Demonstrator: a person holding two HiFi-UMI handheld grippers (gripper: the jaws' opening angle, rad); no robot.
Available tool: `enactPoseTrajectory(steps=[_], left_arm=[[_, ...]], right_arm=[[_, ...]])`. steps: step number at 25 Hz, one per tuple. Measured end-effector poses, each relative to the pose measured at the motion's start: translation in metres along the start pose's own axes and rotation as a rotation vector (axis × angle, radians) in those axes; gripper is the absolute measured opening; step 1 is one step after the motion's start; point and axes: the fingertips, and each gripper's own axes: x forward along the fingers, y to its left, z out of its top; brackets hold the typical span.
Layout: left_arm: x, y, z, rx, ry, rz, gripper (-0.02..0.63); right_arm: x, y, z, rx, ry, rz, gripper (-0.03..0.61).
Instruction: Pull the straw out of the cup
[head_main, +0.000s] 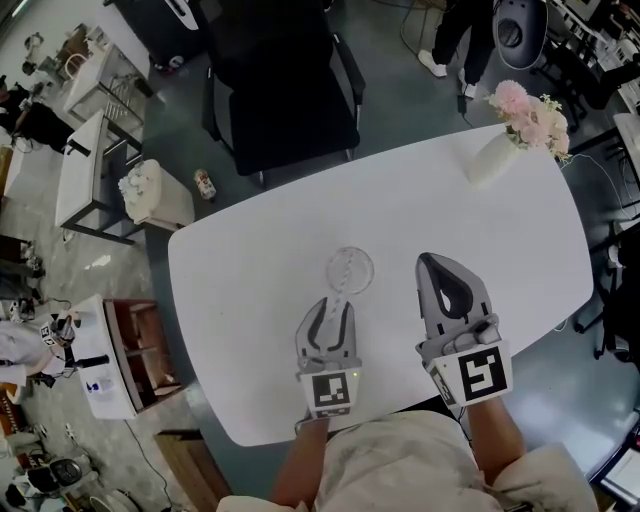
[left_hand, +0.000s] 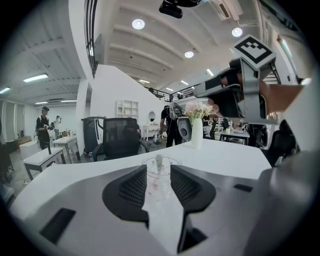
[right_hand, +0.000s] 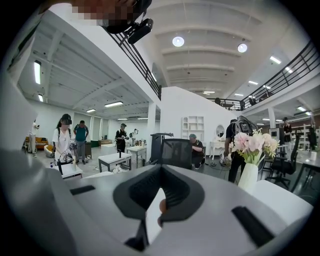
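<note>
Table (head_main: 240, 260): white, rounded corners, grey floor round it; open office with desks and people standing behind it.
Cup (head_main: 350, 270): clear, upright on the table, on the person's side of the middle.
Straw (left_hand: 159, 161): pale and short, standing upright inside the cup with its top about at the rim.
Left gripper (head_main: 337, 304): just on the person's side of the cup and aimed at it. The jaws are spread wide, and the cup and straw show through the gap. The tips are right at the cup's near wall. The pads are not pressing on anything, so nothing is grasped.
Right gripper (head_main: 430, 260): to the right of the cup and clear of it, above bare table. The jaws are clenched with the tips meeting, and nothing is gripped. A small brownish patch shows through the slit behind the tips, too blurred to identify.
Vase (head_main: 493, 158): white with pink flowers, well beyond the cup and to its right, near the table's far edge.
Chair (head_main: 280, 90): black office chair, beyond the cup and a bit left, just past the far edge of the table.
Marker cubes: one on each gripper, on the person's side of the cup.
</note>
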Motion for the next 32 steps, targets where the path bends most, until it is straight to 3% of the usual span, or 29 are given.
enactPoseTrajectory(steps=[10,23,32], left_arm=[[0.009,0.003,-0.002,-0.003,0.011,0.001,0.129],[0.006,0.003,0.001,-0.019,0.005,0.023,0.028],[-0.012,0.001,0.009,-0.019,-0.019,0.048,0.024]], right_arm=[[0.01,-0.004,-0.007,0.007,0.012,0.012,0.0],[0.0,-0.003,-0.002,0.0,0.003,0.0,0.0],[-0.021,0.003,0.006,-0.014,-0.024,-0.012,0.0]])
